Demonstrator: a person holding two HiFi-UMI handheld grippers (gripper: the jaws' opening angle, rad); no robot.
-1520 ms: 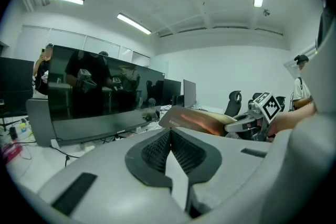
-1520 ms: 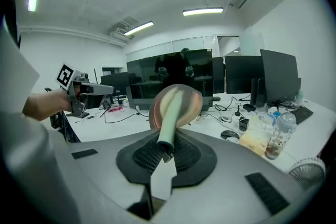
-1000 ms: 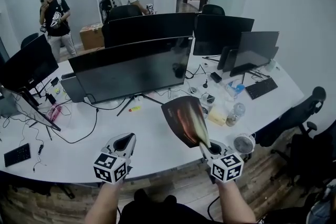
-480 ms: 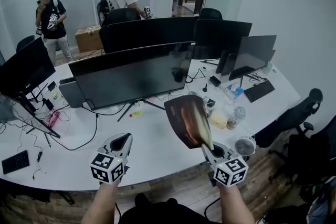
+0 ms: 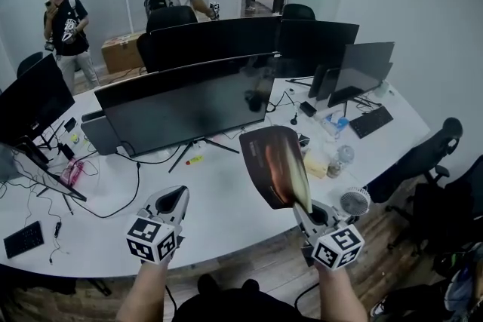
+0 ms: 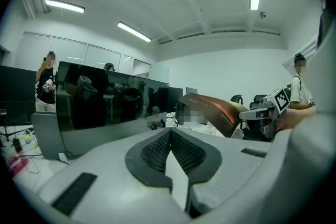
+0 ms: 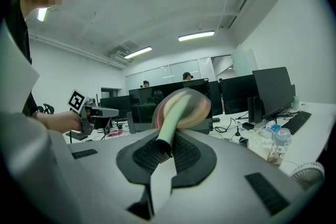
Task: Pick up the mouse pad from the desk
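The mouse pad [image 5: 275, 166] is dark with an orange glow print. It hangs curled and upright in the air above the white desk [image 5: 219, 200], off its surface. My right gripper [image 5: 309, 211] is shut on its lower edge, and in the right gripper view the pad [image 7: 186, 107] rises from between the closed pads [image 7: 157, 152]. In the left gripper view the mouse pad [image 6: 220, 110] shows at the right. My left gripper [image 5: 172, 200] hovers over the desk's front edge to the left, its jaws together with nothing between them [image 6: 170, 131].
Large dark monitors [image 5: 181, 105] stand across the desk behind the pad. A small white fan [image 5: 353, 201], a bottle [image 5: 343, 157] and a keyboard [image 5: 370, 121] lie to the right. Cables and a keyboard [image 5: 23, 237] lie left. Two people [image 5: 64, 19] stand behind; office chairs [image 5: 423, 158] stand right.
My right gripper has lifted the mouse pad higher above the desk. The left gripper has drifted slightly and stays empty.
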